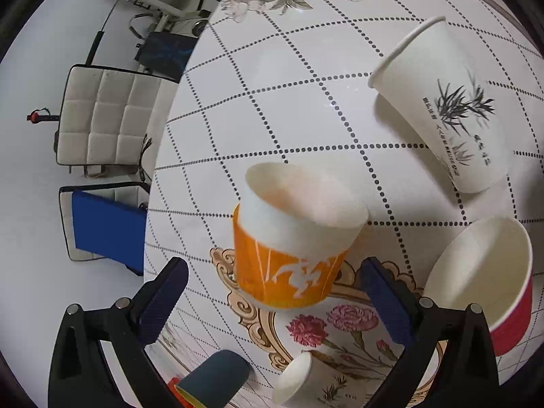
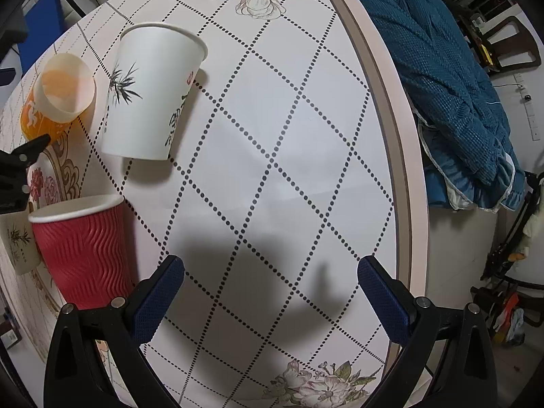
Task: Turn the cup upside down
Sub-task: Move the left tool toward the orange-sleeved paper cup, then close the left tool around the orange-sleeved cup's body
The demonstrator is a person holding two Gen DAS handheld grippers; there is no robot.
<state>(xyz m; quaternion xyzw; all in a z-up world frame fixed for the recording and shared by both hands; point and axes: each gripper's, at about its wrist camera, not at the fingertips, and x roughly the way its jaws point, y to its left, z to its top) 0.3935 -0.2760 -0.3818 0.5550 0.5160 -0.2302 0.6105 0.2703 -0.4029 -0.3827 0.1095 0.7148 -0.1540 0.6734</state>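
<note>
Crowding is the danger: the orange cup (image 1: 292, 238) stands rim-up on the table (image 1: 306, 108), between the left tongs' (image 1: 272, 272) spread, empty jaws; closing carelessly could topple the neighbouring red cup (image 1: 482, 285). Right tongs (image 2: 272, 272) hover agape, empty.

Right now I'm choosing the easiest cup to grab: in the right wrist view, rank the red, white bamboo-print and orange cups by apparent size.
1. white bamboo-print cup
2. red cup, nearly equal; nearer the camera, so unsure
3. orange cup

Bare tabletop (image 2: 272, 170) seen ahead of right gripper (image 2: 271, 292). Left side crowded: orange cup (image 1: 292, 248) flanked closely by red cup (image 1: 482, 285), tall white cup (image 1: 445, 105).
</note>
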